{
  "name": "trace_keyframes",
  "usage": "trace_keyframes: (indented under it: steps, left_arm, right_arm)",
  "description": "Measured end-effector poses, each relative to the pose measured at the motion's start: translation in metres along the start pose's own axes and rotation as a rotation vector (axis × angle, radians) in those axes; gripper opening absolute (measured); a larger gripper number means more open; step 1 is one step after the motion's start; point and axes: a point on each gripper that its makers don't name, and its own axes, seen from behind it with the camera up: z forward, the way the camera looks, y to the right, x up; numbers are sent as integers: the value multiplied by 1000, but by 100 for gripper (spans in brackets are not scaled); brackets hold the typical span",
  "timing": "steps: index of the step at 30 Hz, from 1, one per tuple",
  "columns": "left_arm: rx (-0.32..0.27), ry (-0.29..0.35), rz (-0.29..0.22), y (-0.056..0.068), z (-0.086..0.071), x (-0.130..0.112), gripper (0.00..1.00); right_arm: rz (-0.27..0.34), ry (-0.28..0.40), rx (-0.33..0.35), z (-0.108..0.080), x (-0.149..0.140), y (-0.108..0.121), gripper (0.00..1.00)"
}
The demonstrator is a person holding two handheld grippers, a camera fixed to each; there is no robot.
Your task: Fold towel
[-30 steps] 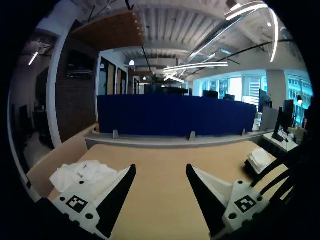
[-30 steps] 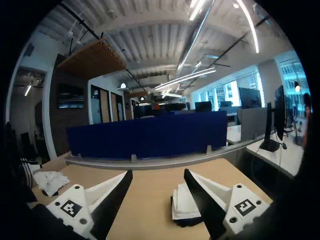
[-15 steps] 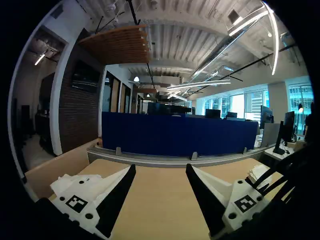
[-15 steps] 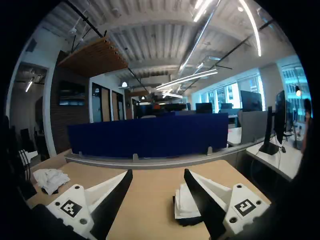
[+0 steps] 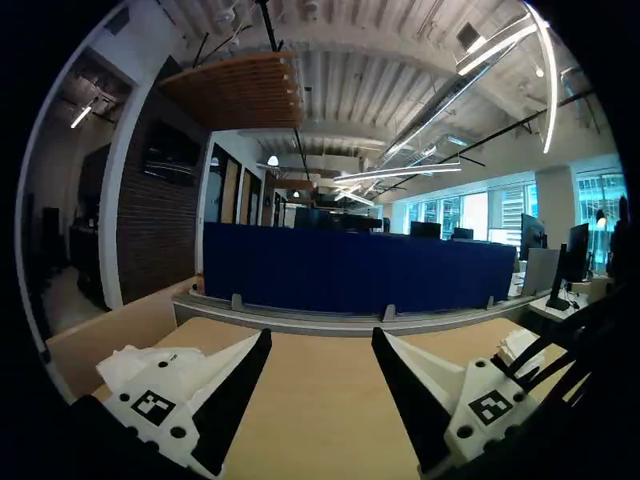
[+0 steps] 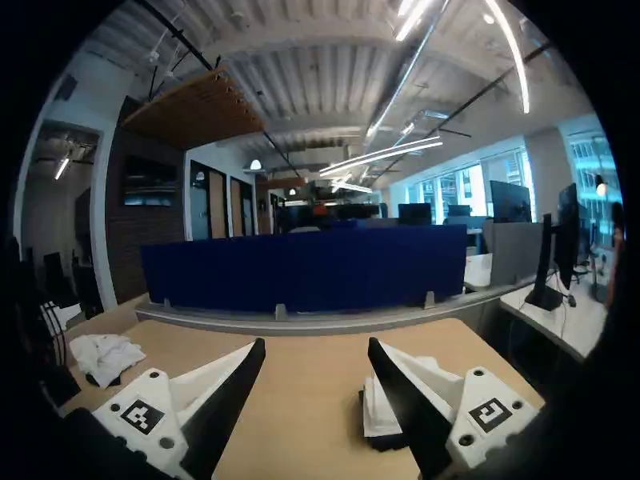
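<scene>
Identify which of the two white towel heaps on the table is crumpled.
The left heap in the right gripper view: loose and rumpled. The right heap is a flat, squared stack.

It was an open-plan office. A long blue desk divider [image 5: 352, 276] stood at 12 o'clock behind the wooden desk [image 5: 320, 400]. Computer monitors [image 6: 560, 240] were on a neighbouring desk at 3 o'clock, and linear lamps [image 6: 384, 152] hung under an exposed ceiling.

1 crumpled towel [image 6: 104, 356], 1 folded towel stack [image 6: 378, 412], 1 blue divider [image 6: 304, 272]
</scene>
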Motion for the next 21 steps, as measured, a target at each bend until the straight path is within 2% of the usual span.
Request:
trace_keyframes:
  steps: [9,15,21]
  left_arm:
    - [-18,6,1,7,2,-24,93]
    - [15,-4,35,0,3,-54,93]
    - [32,-7,59,-1,1,-83,93]
  right_arm:
    - [-4,-5,17,7,-13,-6,100]
    - [-33,-15,30,11,-29,-10,100]
    - [-37,-37,63,14,-43,-20,100]
